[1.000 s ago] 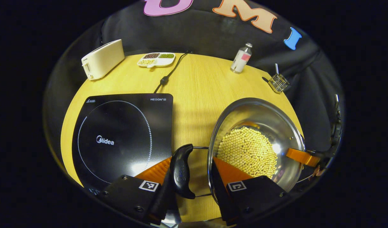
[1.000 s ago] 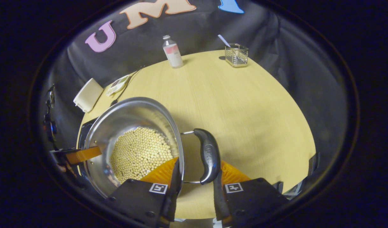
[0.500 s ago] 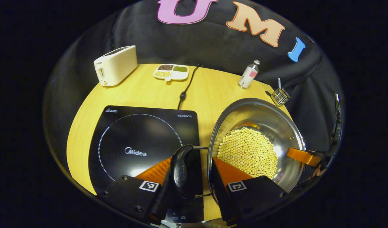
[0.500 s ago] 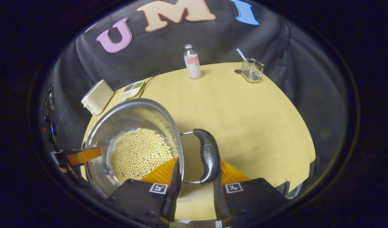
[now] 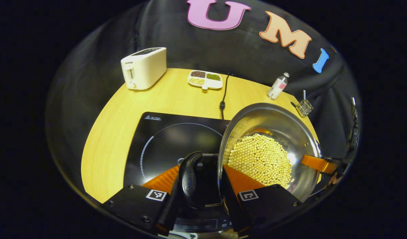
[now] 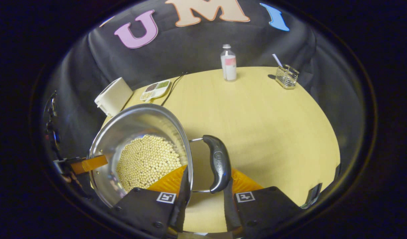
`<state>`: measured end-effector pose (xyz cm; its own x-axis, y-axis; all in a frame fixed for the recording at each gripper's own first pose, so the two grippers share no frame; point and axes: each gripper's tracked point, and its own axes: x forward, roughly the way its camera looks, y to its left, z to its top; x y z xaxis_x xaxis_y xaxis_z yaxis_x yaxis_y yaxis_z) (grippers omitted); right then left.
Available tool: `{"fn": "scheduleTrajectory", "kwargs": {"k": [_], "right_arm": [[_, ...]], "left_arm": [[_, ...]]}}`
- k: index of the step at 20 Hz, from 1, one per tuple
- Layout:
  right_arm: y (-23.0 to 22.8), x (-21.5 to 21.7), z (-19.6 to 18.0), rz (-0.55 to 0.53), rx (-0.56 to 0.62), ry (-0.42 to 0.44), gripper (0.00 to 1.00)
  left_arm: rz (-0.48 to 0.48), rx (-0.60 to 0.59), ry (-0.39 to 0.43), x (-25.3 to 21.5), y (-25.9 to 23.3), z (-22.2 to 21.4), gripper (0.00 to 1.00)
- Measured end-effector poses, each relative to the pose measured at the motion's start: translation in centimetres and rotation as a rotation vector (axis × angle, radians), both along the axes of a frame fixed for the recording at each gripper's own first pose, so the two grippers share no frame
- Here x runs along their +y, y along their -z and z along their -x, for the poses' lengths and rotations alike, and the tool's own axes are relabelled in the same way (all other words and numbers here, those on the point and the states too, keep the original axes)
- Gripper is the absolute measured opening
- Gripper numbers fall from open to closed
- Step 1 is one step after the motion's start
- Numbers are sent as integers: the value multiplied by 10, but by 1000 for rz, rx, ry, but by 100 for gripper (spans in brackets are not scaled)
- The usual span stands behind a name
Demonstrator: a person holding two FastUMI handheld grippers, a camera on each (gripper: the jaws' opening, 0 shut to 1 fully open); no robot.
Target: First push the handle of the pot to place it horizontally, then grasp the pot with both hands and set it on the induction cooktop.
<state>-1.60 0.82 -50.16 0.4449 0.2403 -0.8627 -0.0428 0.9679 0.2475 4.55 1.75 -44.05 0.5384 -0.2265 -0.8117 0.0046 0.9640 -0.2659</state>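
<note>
The round wooden table (image 5: 117, 132) spreads under everything I see. On it, in my left gripper view, lies the black induction cooktop (image 5: 166, 142), flat, with its ring marking facing up and its cord (image 5: 224, 93) running toward the far edge.

I hold the steel pot (image 5: 273, 119) between my two grippers, and it is full of pale soybeans (image 5: 259, 159). In the left gripper view its near rim overlaps the cooktop's right part; whether the base touches the glass I cannot tell. My left gripper (image 5: 203, 186) straddles the pot's wall, one finger inside against the beans and the other outside under the black side handle (image 5: 189, 177), both pressing on the pot. My right gripper (image 6: 205, 186) grips the opposite side the same way, one finger inside the rim and one beyond the other black handle (image 6: 218, 164), closed on the pot as well.

At the table's far side stand a white toaster (image 5: 144, 67), a divided dish of grains (image 5: 205, 79), a small bottle with a pink label (image 6: 228, 63), and a wire holder with a straw (image 6: 286, 75).
</note>
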Motion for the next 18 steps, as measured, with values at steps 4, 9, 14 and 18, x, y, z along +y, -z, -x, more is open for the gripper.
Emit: {"fn": "scheduleTrajectory", "kwargs": {"k": [4,9,14,18], "right_arm": [[1,-2,-2,-7,12,-20,51],[-1,-3,-4,-12,24,-36,51],[-3,-4,-4,-13,34,-39,46],[0,-4,-1,-11,34,-36,46]], "left_arm": [[-9,12,-19,30,6,7,64],[-11,32,-38,60,15,8,64],[-14,36,-41,74,20,8,65],[-11,34,-41,81,22,5,64]]}}
